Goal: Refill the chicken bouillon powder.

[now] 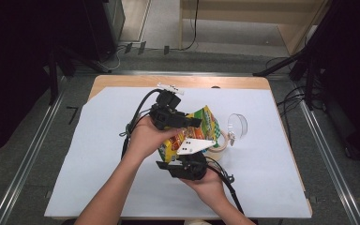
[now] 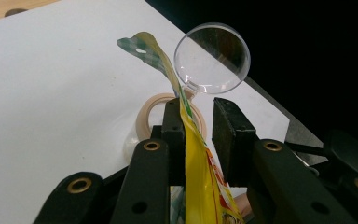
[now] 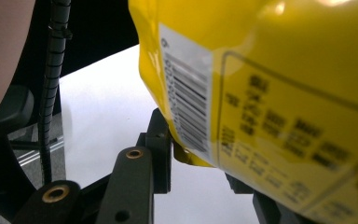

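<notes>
Jaws astride packet edge, apart

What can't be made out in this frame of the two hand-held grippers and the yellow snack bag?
- Small printed text on the glossy yellow plastic snack bag: blurred in the right gripper view, too close to the camera.
- Right hand-held gripper: the bag hides its far jaw, so the grip can't be confirmed.
- Beige tape ring: its near side is hidden behind the left hand-held gripper and bag.
- Clear round plastic cup: too small in the high view to tell any contents.
</notes>
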A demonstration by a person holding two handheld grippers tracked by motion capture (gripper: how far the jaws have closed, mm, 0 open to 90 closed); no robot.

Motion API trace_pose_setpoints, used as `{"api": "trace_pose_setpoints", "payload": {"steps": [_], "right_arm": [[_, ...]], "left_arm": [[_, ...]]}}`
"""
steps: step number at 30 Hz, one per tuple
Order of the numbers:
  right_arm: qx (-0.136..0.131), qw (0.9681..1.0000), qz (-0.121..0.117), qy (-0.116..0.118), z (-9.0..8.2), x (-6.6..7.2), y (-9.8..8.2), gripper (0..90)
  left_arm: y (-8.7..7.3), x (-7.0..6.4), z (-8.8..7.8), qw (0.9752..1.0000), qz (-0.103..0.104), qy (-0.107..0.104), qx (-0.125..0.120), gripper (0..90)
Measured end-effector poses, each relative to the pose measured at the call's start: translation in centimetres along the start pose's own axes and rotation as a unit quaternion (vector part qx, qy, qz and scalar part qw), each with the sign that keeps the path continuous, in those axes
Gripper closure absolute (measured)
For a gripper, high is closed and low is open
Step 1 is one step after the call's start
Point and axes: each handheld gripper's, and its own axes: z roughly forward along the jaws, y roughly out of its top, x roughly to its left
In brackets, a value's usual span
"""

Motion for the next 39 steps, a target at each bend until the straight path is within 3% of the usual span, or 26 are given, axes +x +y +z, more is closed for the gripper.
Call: {"api": "trace_pose_setpoints", "payload": {"steps": [10, 15, 23, 26, 30, 36, 39], "right_arm": [[0.002, 1.0000, 0.002, 0.005, -0.04, -0.26, 0.16, 68.4], [-0.006, 0.9996, 0.024, 0.016, -0.32, -0.54, 0.21, 68.9], [-0.015, 0.9989, 0.039, 0.019, -0.52, -0.82, 0.21, 69.1], [-0.010, 0.9994, 0.030, 0.015, -0.56, -0.87, 0.26, 68.6], [-0.007, 0.9997, 0.022, 0.009, -0.63, -0.85, 0.17, 68.1], [-0.003, 0.9997, 0.015, 0.020, -0.70, -0.86, 0.20, 63.2], [0.004, 0.9999, 0.003, 0.012, -0.75, -0.76, 0.30, 68.4]], "left_arm": [[0.07, 0.15, 0.16, 1.0000, 0.002, 0.003, -0.006, 72.4], [0.11, -0.10, 0.21, 0.9998, 0.007, 0.015, -0.014, 69.8], [0.13, -0.26, 0.35, 0.9995, 0.014, 0.018, -0.021, 66.5], [0.22, 0.11, 0.52, 0.9996, 0.001, 0.018, -0.021, 70.1], [0.25, 0.14, 0.66, 0.9995, 0.004, 0.025, -0.019, 76.9], [0.51, 0.01, 0.78, 0.9995, 0.005, 0.029, -0.015, 77.1], [0.59, -0.26, 0.79, 0.9995, 0.009, 0.027, -0.016, 76.8]]}}
